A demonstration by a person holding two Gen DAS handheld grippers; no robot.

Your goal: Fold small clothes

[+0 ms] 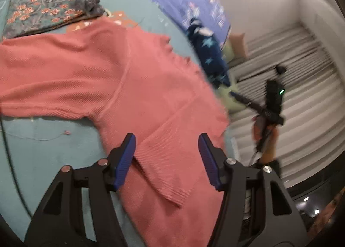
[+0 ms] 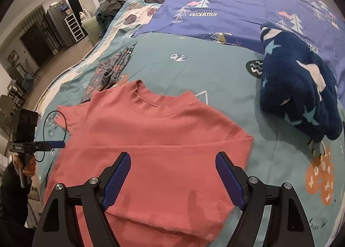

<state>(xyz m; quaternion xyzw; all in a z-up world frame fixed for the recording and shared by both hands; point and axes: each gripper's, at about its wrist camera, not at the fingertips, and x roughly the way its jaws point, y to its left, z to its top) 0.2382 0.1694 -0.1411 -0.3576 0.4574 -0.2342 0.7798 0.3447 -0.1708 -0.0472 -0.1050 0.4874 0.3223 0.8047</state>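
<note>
The bed [image 2: 215, 70], under a teal printed sheet, carries everything here, and the pink knit top [image 2: 151, 139] lies spread across its near middle, neckline toward the far side, one sleeve reaching left, and its near hem apparently already turned up into a folded band. Beyond it on the left rests a folded floral garment [image 1: 49, 1], and at far right a dark blue star-print fleece [image 2: 297, 87] sits bunched, well apart from the top. The step in hand looks like the next fold of the top; it would go best by pinching both layers right at an edge or corner, lifting only a little so the knit does not drag or crease, and laying the fold over with edges squared before letting go. The right tool [image 2: 173, 158] hovers low over the top's near part, fingers spread wide with nothing between them, aimed toward the neckline. The left tool [image 1: 167, 139] is likewise spread and empty, tilted over the top's near right portion; its view is blurred.
</note>
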